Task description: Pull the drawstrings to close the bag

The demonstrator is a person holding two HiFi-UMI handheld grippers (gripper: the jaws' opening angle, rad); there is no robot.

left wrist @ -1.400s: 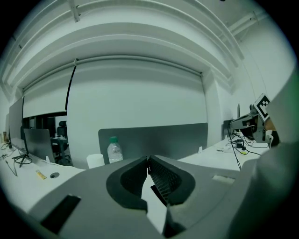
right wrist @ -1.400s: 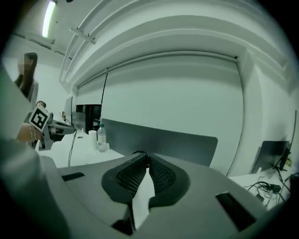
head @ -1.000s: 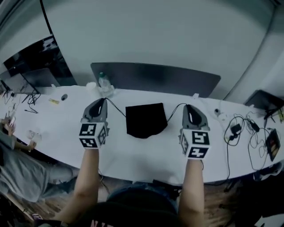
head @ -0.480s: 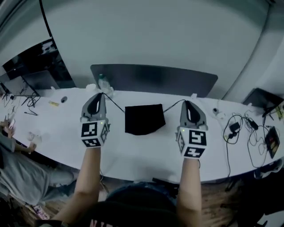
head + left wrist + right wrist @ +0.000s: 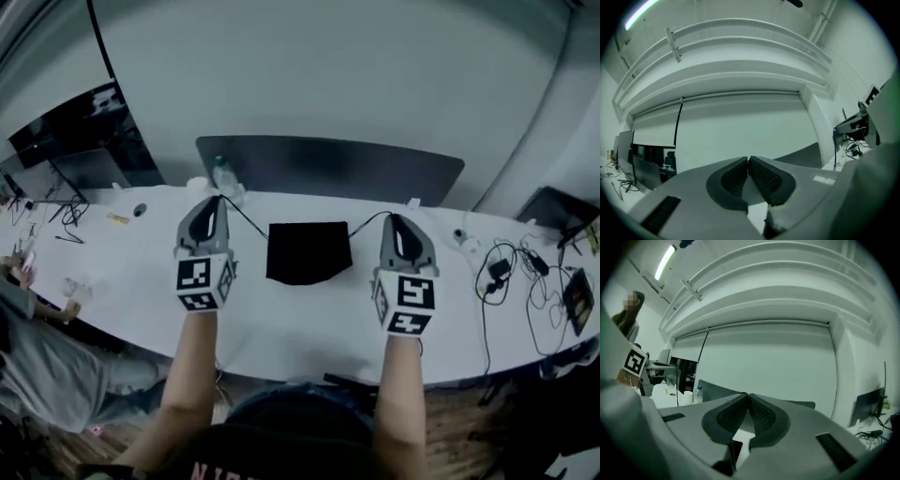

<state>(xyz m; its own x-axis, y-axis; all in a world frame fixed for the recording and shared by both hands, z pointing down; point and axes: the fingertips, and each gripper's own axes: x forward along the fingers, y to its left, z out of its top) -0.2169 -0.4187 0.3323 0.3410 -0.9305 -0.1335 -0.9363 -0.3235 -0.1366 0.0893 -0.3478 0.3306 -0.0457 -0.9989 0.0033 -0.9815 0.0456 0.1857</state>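
Observation:
A flat black bag point(image 5: 309, 251) lies on the white table point(image 5: 300, 323), between my two grippers. A thin black drawstring point(image 5: 244, 218) runs from its upper left corner up into the tips of my left gripper point(image 5: 215, 201), which is shut on it. Another drawstring point(image 5: 367, 223) arcs from the upper right corner into my right gripper point(image 5: 394, 218), also shut on it. In the left gripper view the ribbed pads point(image 5: 761, 176) of the left gripper point(image 5: 748, 159) meet at their tips. The right gripper point(image 5: 748, 394) looks the same in the right gripper view. Both grippers point level toward the far wall.
A water bottle point(image 5: 220, 173) and a dark divider panel point(image 5: 328, 169) stand behind the bag. Cables and chargers point(image 5: 520, 272) clutter the table's right end. Small items and wires point(image 5: 56, 211) lie at the left end, where a seated person point(image 5: 28, 319) is close by.
My left gripper has lifted a little with its drawstring. The right drawstring's arc has flattened and the bag's lower edge has evened out. The right gripper has hardly moved.

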